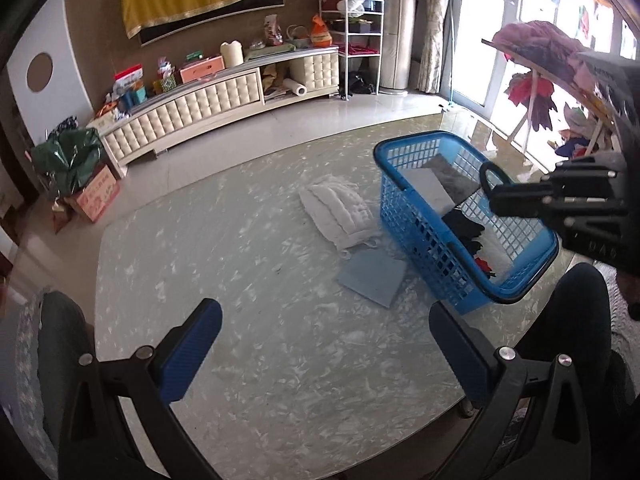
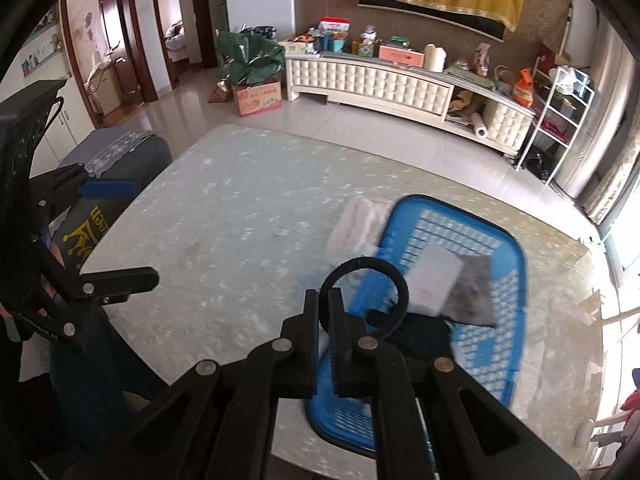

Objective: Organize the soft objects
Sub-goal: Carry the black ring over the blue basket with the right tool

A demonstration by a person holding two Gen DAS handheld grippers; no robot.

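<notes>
Black ring (image 2: 366, 300) pinched by right gripper (image 2: 323, 304) above blue basket (image 1: 404, 200); left gripper (image 1: 324, 344) fingers spread.

We list: blue basket (image 2: 504, 264), motion-blurred in the right wrist view; dark items (image 1: 466, 226) inside, unidentifiable; right tool (image 1: 494, 196), body cut by frame edge.

The basket (image 1: 460, 240) right of centre is bright blue with a grid of square holes, and beside it lie a white quilted cloth (image 1: 340, 210) and a plain pale-blue cloth (image 1: 372, 280). The table (image 1: 240, 260) is pale grey-green marbled with white flecks. At the bottom of the frame the left gripper (image 1: 324, 344) has blue fingers (image 1: 192, 348) on black arms, while the right gripper (image 2: 324, 312) is all black.
</notes>
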